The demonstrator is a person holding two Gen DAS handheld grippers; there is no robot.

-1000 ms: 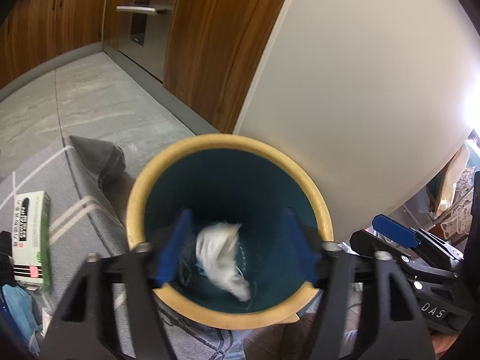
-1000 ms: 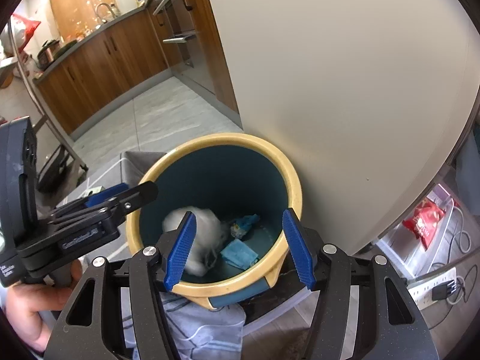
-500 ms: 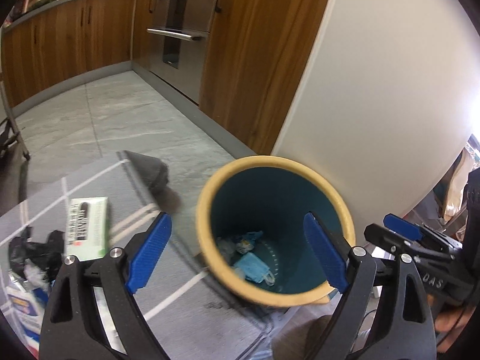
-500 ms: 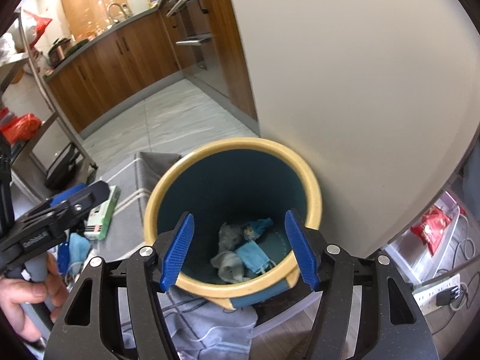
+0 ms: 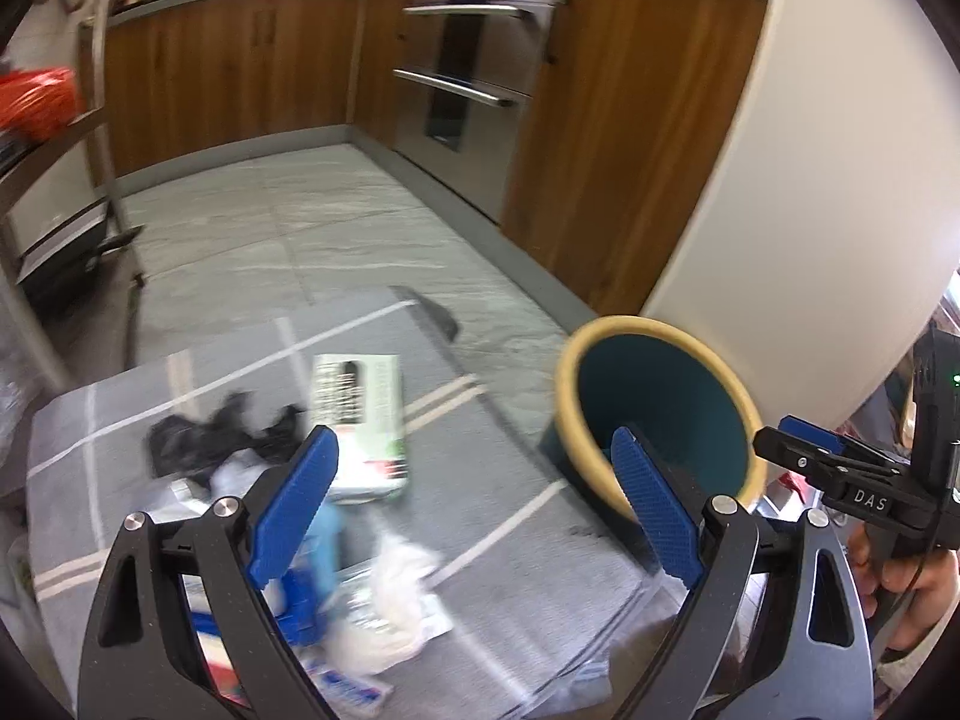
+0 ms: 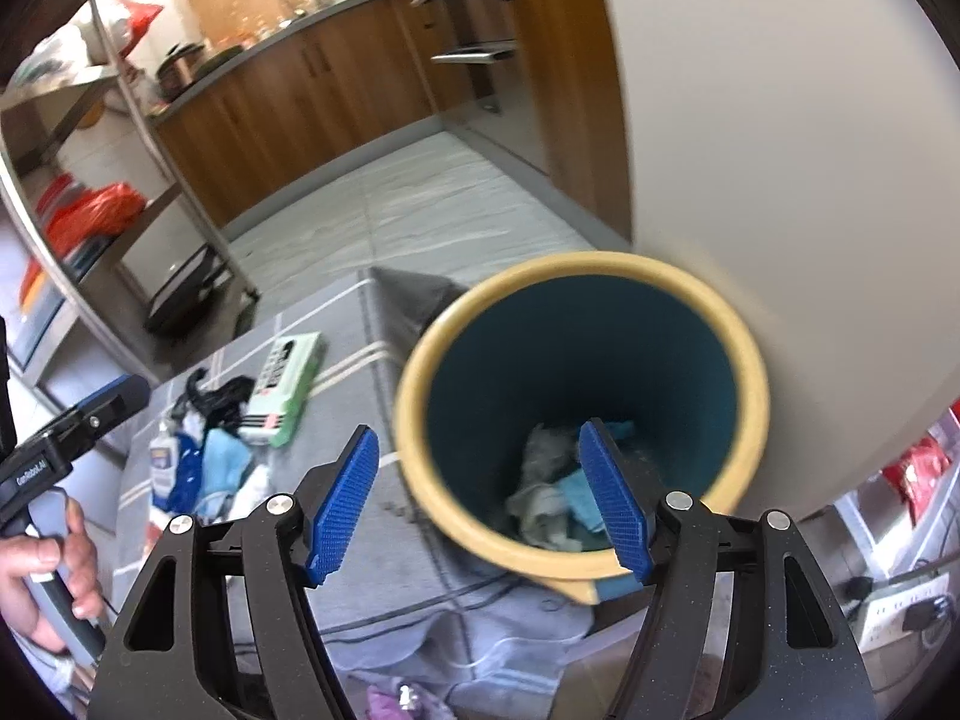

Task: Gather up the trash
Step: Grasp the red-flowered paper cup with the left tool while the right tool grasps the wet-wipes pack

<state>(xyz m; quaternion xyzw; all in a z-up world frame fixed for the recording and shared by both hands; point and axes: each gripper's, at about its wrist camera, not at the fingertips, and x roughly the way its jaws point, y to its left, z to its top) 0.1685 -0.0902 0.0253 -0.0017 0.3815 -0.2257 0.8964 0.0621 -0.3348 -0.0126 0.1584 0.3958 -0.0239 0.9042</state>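
A teal bin with a yellow rim (image 6: pixel 414 360) (image 5: pixel 567 384) stands on a grey rug by a white wall; crumpled tissue and a blue mask (image 6: pixel 552 498) lie inside. My left gripper (image 5: pixel 474 510) is open and empty above a pile of trash on the rug: a green-and-white box (image 5: pixel 363 414), a black wrapper (image 5: pixel 204 444), a white crumpled tissue (image 5: pixel 390 612) and blue packets (image 5: pixel 300 594). My right gripper (image 6: pixel 477 504) is open and empty over the bin's near rim. The pile also shows in the right wrist view (image 6: pixel 222 438).
The grey striped rug (image 5: pixel 510 540) covers a low surface. Wooden kitchen cabinets (image 5: pixel 240 78) and an oven (image 5: pixel 468 90) stand behind. A metal shelf rack (image 6: pixel 90 210) is at the left. A power strip (image 6: pixel 900 606) lies at the right.
The white tissue dropped from my left gripper into the bin. My left gripper then swung left, away from the bin, toward the trash pile. My right gripper shifted slightly left.
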